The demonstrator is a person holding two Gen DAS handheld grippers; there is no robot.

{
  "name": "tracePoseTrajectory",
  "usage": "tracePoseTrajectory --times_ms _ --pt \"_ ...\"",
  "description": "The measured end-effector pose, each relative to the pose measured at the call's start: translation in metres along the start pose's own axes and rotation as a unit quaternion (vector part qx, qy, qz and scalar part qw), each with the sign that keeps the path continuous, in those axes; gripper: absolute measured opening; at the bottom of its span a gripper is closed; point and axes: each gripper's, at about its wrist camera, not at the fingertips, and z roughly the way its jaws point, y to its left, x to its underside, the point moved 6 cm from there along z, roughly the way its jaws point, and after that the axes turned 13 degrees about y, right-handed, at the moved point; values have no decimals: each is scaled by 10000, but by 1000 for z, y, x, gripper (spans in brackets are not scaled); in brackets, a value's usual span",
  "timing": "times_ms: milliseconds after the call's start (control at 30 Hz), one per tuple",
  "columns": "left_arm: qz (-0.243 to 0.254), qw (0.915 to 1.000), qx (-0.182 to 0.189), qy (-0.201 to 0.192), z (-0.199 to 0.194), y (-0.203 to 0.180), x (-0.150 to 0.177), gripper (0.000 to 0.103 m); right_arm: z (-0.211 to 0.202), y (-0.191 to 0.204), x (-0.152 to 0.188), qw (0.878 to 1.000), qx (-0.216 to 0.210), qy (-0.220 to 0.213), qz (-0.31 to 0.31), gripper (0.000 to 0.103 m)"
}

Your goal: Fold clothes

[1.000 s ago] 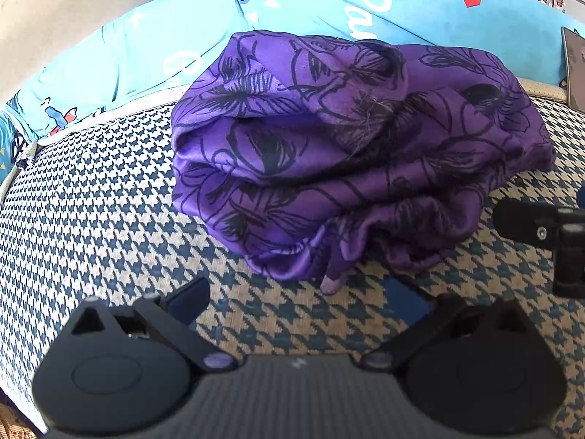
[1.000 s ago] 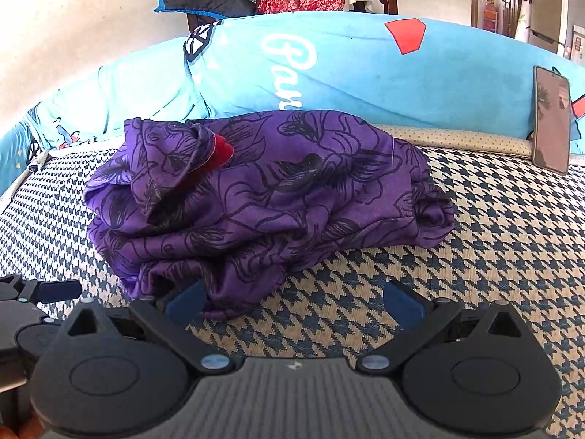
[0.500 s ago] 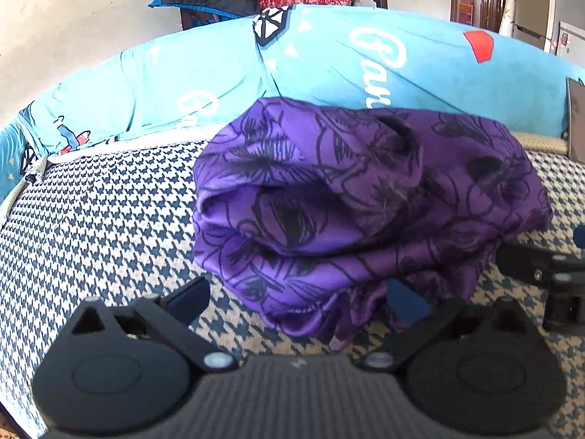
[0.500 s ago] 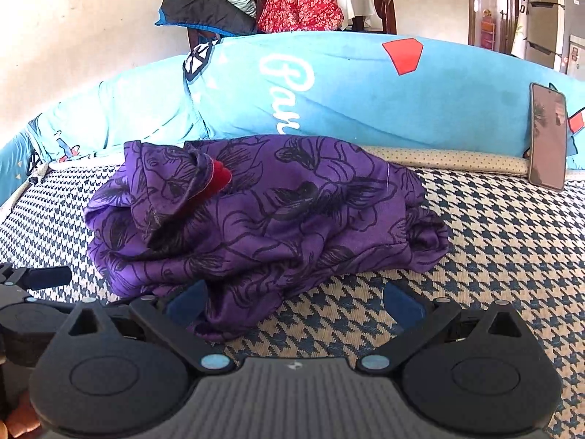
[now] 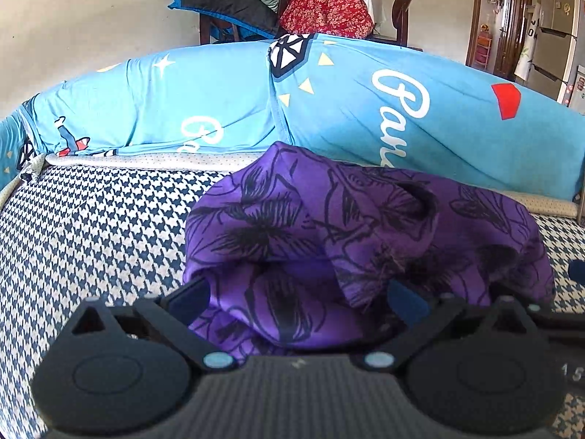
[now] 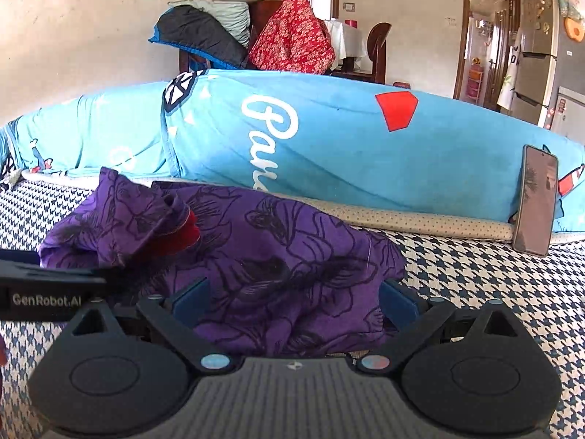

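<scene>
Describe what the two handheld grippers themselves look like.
The left gripper and right gripper look alike: matte black plastic, a ribbed grey centre plate, two rounded lobes with round discs, angled black links on pale blue pivot pins, and dark blue finger pads. White "GenRobot.AI" lettering shows on the left gripper's side in the right wrist view. No cables or sleeves show.

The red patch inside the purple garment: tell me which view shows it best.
The right wrist view. There the red patch peeks out of a fold at the upper left of the purple garment. The left wrist view shows only purple printed cloth; no red is visible on it.
</scene>
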Motion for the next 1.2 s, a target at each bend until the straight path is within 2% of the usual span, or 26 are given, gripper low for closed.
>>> tracePoseTrajectory --times_ms 133,200,333,667,933,1000,1100,1200 --pt "-283 9988 -350 209 10 18 0 103 7 -2 4 9998 -74 149 73 98" --pt "-444 9976 -407 327 18 29 2 103 10 -5 7 9993 -137 271 213 98" --pt "-598 9965 -302 508 23 44 9 103 10 -12 17 9979 -240 439 422 98" --pt "-618 9967 -220 482 13 48 20 103 -13 -32 28 9939 -461 495 876 98" --pt "9 9990 -368 241 -3 29 40 103 -43 -34 33 9866 -1060 383 1178 99" --pt "83 9993 -238 283 -7 27 48 103 -50 -37 45 9840 -1164 349 1301 99" --pt "310 9990 -235 201 -15 23 61 103 -56 -40 69 9788 -1173 482 1610 99" --pt "429 9987 -252 147 -23 25 72 103 -67 -44 91 9683 -1359 492 2036 99"
